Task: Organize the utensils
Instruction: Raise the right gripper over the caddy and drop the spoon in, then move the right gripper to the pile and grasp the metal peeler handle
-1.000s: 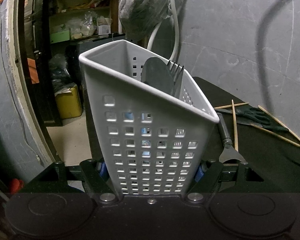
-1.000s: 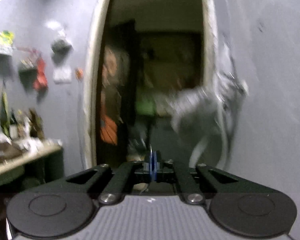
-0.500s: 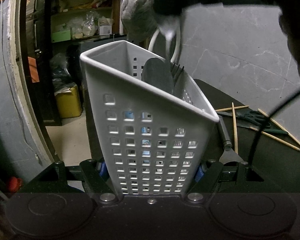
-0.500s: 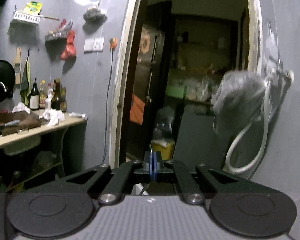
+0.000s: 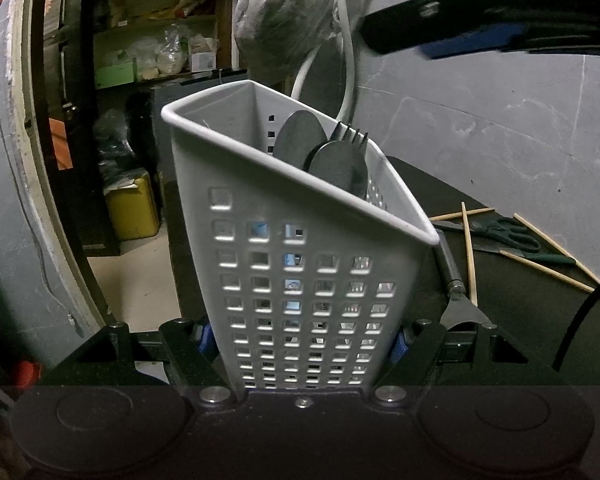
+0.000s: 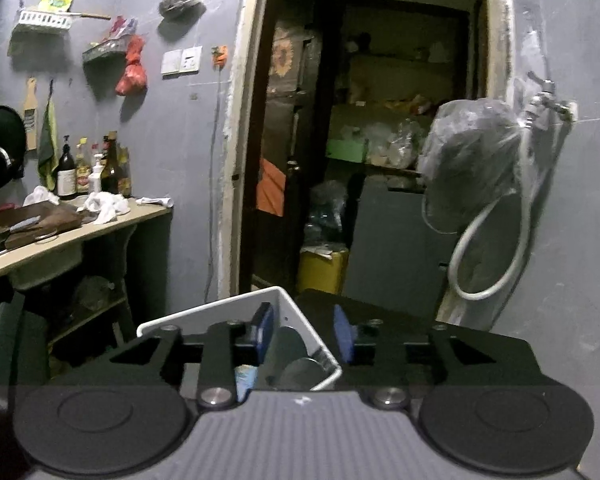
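The left tongs (image 5: 300, 344) clench the white caddy (image 5: 300, 280); the right tongs (image 6: 304, 336), just opened and empty above it, next need a chopstick (image 5: 469, 256) from the bench (image 5: 520, 300).

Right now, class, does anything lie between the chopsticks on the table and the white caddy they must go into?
Yes: a metal-handled utensil lies beside the caddy's right corner, between it and the nearest chopstick.

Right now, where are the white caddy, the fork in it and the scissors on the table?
white caddy (image 5: 300, 280): left wrist view, perforated front wall.
fork (image 5: 350, 136): left wrist view, tines above the rim.
scissors (image 5: 512, 230): left wrist view, dark green handle loops.
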